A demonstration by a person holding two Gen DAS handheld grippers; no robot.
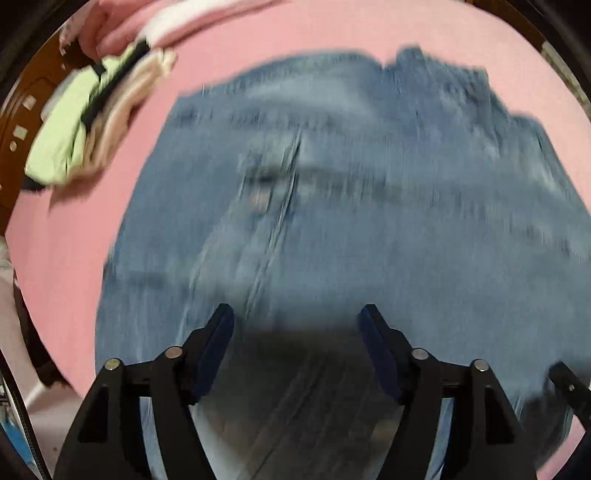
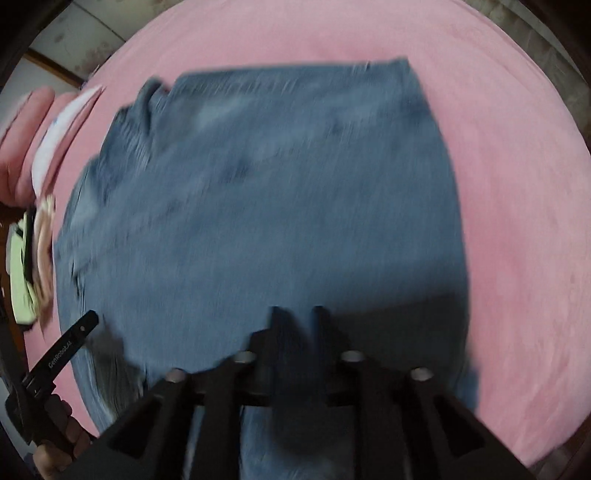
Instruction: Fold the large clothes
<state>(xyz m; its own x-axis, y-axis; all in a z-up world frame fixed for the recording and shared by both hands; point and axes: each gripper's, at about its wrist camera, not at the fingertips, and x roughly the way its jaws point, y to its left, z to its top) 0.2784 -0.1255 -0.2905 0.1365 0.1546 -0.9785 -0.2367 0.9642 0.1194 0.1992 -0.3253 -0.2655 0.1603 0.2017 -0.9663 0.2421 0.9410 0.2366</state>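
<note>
A pair of blue jeans (image 1: 369, 184) lies folded flat on a pink bed cover (image 1: 66, 266), blurred in both views. Above its near end my left gripper (image 1: 297, 314) points down with its jaws wide apart and nothing between them. My right gripper (image 2: 300, 314) also points down over the near edge of the jeans (image 2: 277, 184). Its fingers stand a narrow gap apart, and I see no cloth pinched between them. Part of the left gripper's body (image 2: 66, 347) shows at the lower left of the right wrist view, held by a hand (image 2: 62, 443).
A stack of folded clothes, pale green and cream (image 1: 74, 136), sits on the cover left of the jeans, seen too as the stack (image 2: 22, 273). Pink and white pillows (image 1: 147, 22) lie beyond it. Bare pink cover (image 2: 517, 221) spreads to the right.
</note>
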